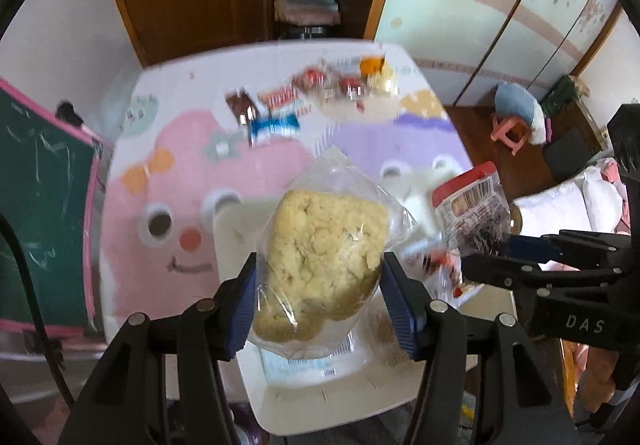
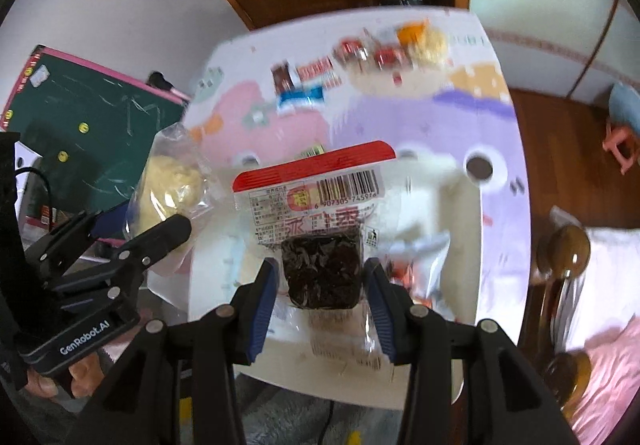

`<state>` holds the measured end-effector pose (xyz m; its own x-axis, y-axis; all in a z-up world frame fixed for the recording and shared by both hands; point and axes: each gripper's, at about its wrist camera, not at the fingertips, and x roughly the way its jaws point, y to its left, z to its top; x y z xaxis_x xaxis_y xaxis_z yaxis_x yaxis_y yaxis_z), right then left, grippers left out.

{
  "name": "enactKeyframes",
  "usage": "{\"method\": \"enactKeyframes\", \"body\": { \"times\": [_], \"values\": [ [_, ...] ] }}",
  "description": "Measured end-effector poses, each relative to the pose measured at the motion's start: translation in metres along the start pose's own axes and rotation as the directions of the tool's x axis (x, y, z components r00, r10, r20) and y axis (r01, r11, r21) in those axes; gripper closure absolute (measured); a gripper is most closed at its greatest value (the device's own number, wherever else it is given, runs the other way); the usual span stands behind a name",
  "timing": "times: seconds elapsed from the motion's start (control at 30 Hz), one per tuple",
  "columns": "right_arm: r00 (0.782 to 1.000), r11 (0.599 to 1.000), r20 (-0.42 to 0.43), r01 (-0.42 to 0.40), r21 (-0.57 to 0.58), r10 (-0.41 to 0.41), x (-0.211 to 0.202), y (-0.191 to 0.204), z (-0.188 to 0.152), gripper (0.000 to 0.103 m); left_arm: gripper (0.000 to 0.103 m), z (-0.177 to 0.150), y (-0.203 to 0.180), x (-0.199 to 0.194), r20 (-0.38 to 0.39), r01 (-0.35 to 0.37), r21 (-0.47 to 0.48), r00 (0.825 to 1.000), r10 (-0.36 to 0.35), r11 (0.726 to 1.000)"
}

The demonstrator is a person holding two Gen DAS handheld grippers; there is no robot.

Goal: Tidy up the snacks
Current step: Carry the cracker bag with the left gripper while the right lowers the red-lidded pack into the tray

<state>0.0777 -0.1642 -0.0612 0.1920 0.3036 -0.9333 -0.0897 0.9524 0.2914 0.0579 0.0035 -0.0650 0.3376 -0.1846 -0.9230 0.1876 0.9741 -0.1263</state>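
Left wrist view
- Left gripper (image 1: 320,301): its blue pads are clamped on the sides of the yellow crumbly snack (image 1: 326,249), sealed in a clear bag. The grip sits low on the bag, so the loose sealed top stands free above the pads.
- Where the snack is: lifted off the table (image 1: 168,93), hanging over a white tray (image 1: 332,405) at the near edge. Judged: it is held there to be set down in the tray.
- Tray: other wrapped items seem to lie in it under the bag, but blur hides what they are.
- Right gripper (image 1: 496,245): comes in from the right beside the bag, carrying the red-topped packet (image 1: 474,205).
- Loose snacks (image 1: 304,101): a scatter of small wrapped pieces lies at the far side of the cartoon-printed table, well apart from the tray. Judged: these are not yet sorted.

Right wrist view
- Right gripper (image 2: 322,281): closed on the dark block inside the red-topped packet (image 2: 316,213), barcode side up. Gripping the firm block rather than the thin film likely keeps the packet from slipping.
- Where the packet is: above the white tray (image 2: 440,365), clear of its floor.
- Left gripper (image 2: 160,225): at the left, holding the yellow crumbly snack (image 2: 170,181) just beside the packet.
- Judgement: both hands bring one snack each over the same tray; the task looks partway done.
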Motion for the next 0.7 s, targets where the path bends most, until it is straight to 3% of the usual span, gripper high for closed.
{"method": "enactKeyframes", "body": {
  "times": [0.27,0.7],
  "values": [
    [0.996,0.997,-0.086,0.025,0.072,-0.019,0.036,-0.014,-0.029,0.058,0.046,-0.04,0.008,0.047,-0.149,0.031,-0.058,0.988,-0.04,0.998],
    [0.992,0.995,-0.126,0.034,0.092,-0.022,0.053,-0.01,-0.043,0.055,0.044,-0.054,0.017,0.059,-0.183,0.026,-0.069,0.982,-0.038,0.997]
  ]
}}
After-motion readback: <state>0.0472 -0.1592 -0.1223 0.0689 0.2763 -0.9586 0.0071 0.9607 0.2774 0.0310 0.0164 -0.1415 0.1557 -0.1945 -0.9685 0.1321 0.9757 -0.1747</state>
